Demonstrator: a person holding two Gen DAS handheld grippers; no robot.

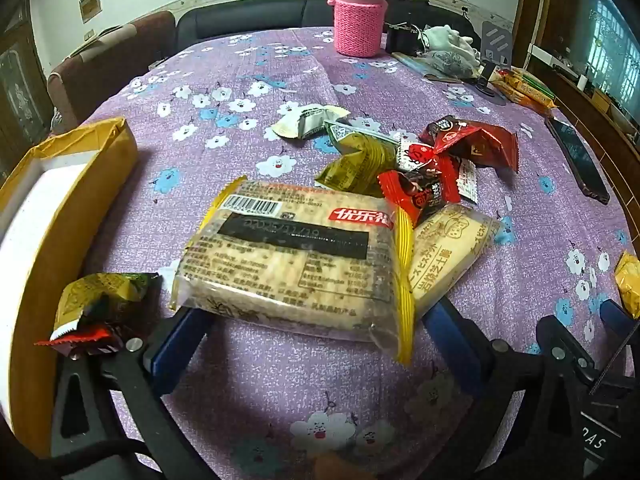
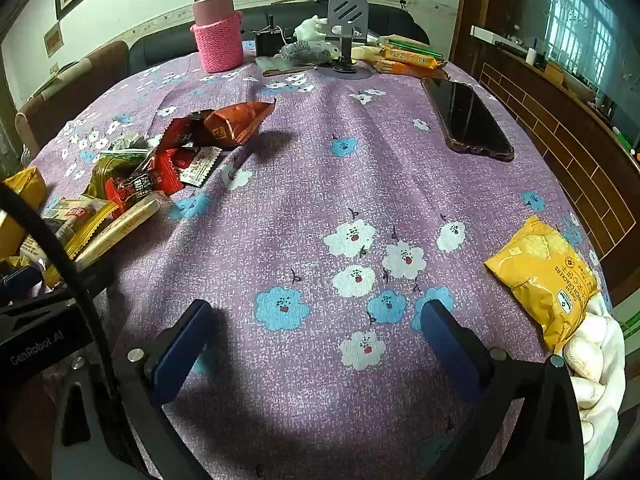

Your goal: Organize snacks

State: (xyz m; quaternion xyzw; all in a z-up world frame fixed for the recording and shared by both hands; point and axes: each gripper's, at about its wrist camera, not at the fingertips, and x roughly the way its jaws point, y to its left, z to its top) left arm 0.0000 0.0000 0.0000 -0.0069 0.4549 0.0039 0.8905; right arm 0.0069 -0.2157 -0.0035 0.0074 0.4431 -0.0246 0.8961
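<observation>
Large clear cracker pack with yellow crimped ends, flat on the purple flowered surface, lying between the spread blue pads of the left hand-held gripper, not pinched. Just beyond and partly overlapping: cream biscuit pack, red wrappers, olive-green packets, a white packet. Left of it, a yellow-sided box, with small wrappers at its near wall. Right hand-held gripper spread wide over bare cloth, nothing between its pads. Yellow cracker bag near the right edge, touching a white cloth. Dark phone farther back; pink-sleeved flask at the far side.
</observation>
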